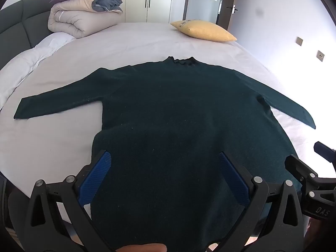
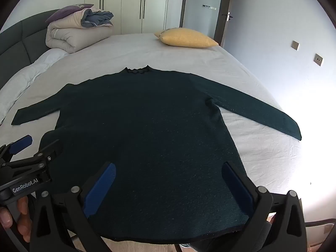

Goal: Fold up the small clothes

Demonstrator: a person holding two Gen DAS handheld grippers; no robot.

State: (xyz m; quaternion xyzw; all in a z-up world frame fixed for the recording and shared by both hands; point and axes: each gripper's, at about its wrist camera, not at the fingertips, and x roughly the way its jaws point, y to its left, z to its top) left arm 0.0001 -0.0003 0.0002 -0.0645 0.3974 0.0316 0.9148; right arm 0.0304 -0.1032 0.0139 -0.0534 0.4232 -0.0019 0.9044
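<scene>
A dark green long-sleeved sweater (image 1: 178, 109) lies flat on the bed, collar far, both sleeves spread out; it also shows in the right wrist view (image 2: 142, 126). My left gripper (image 1: 166, 163) is open, its blue pads wide apart above the sweater's hem on the left side. My right gripper (image 2: 168, 174) is open above the hem on the right side. Neither holds cloth. The right gripper shows at the right edge of the left wrist view (image 1: 304, 174); the left gripper shows at the left edge of the right wrist view (image 2: 31, 149).
The bed (image 1: 130, 42) has a pale sheet. A folded duvet stack (image 1: 84, 14) sits at the far left by the dark headboard (image 1: 14, 33). A yellow pillow (image 1: 203, 30) lies at the far right. Wardrobes and a door stand behind.
</scene>
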